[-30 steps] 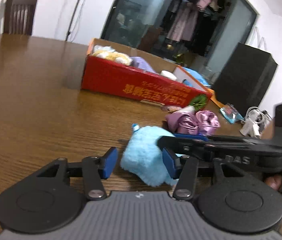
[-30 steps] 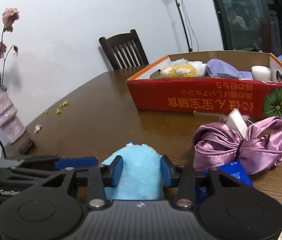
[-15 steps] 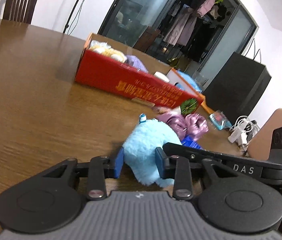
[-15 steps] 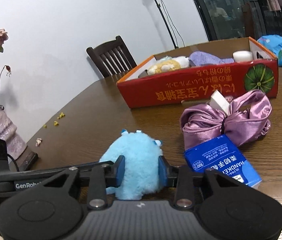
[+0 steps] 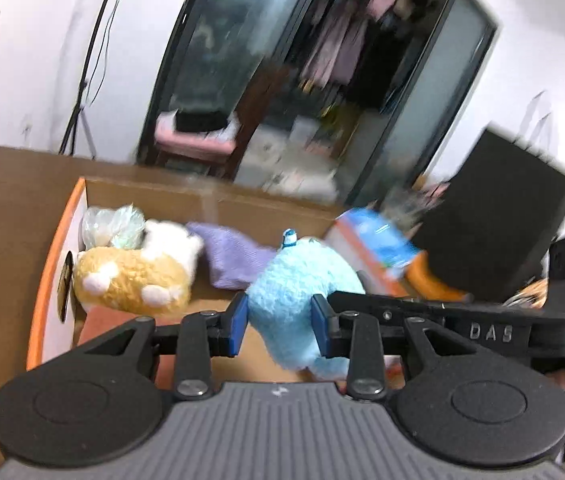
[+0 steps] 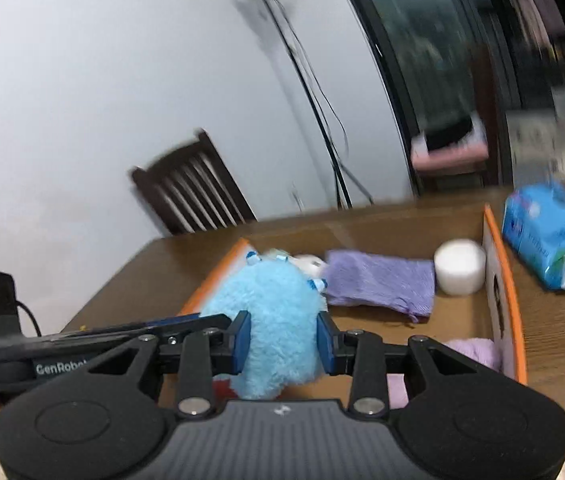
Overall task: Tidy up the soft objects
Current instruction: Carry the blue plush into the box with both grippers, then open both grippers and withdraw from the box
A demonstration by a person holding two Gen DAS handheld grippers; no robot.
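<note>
Blue plush toy (image 5: pixel 298 300) hung over the box (image 6: pixel 502 280), pinched by both tongs (image 5: pixel 278 324) (image 6: pixel 282 338); uneven release could snag it on the rim.

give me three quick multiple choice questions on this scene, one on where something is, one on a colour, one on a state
1. Where is the white roll?
A. inside the cardboard box
B. on the chair
C. on the floor

2. What colour is the folded cloth in the box?
A. green
B. purple
C. black

3. How is the blue plush toy held?
A. lying free
B. by the right gripper alone
C. by the left gripper and the right together

Answers: 1 A, it sits against the box wall. 2 B, plainly purple. 3 C, both pairs of pads press its sides.
</note>
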